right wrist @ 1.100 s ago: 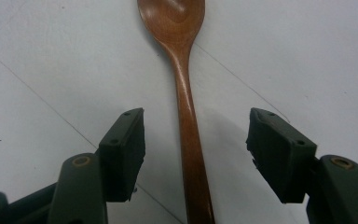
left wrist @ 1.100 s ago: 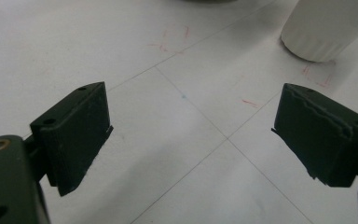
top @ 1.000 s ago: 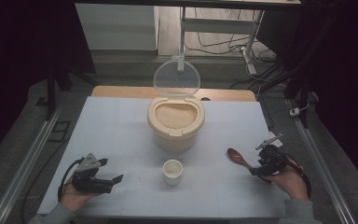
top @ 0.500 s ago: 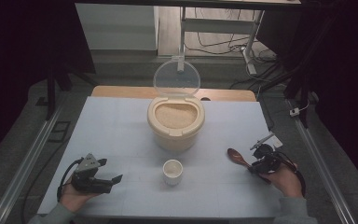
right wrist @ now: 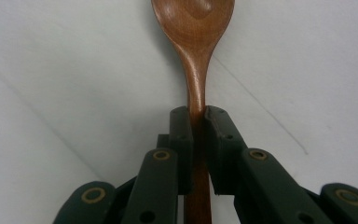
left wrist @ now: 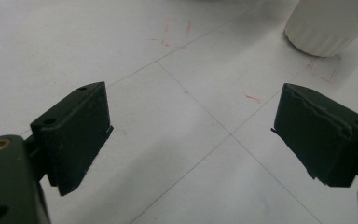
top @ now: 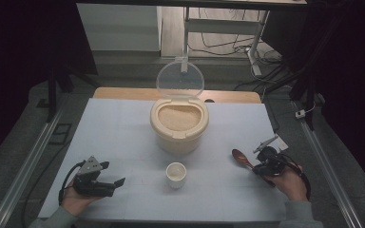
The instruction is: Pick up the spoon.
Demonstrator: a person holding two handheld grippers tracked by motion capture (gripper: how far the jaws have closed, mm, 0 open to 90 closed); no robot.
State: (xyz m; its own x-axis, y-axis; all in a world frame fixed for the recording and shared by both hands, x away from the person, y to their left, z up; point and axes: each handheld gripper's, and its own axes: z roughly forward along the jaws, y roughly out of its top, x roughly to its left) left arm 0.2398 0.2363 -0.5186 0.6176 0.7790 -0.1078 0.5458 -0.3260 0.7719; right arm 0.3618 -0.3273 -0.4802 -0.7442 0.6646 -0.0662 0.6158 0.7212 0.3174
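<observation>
- The right gripper (right wrist: pixel 198 116) is clenched on the handle of a wooden spoon (right wrist: pixel 193 28); in the right gripper view the handle is seen pinched between the two black pads, with the bowl of the spoon projecting beyond them.
- The jaws have just been closing, and the spoon handle is caught between them.
- In the high view, the spoon (top: pixel 240 156) is found at the right side of the table, its bowl pointed up and left, toward the middle of the table, with the right gripper (top: pixel 262 167) at its handle end.
- Whether the spoon bowl rests on the white sheet or is raised just above it cannot be told.
- The left gripper (left wrist: pixel 191 135) is released: its jaws are held wide apart over the bare sheet, and nothing is seen between them.
- In the high view, the left gripper (top: pixel 116 183) is held at the near left of the table (top: pixel 114 123), well apart from the spoon.
- A small white cup (top: pixel 176 174) is placed at the near middle, between the two grippers; its base is also seen at the upper right of the left gripper view (left wrist: pixel 328 28).
- A beige container (top: pixel 179 124) filled with pale grain is placed behind the cup, with its clear round lid (top: pixel 179 80) stood open at the back.
</observation>
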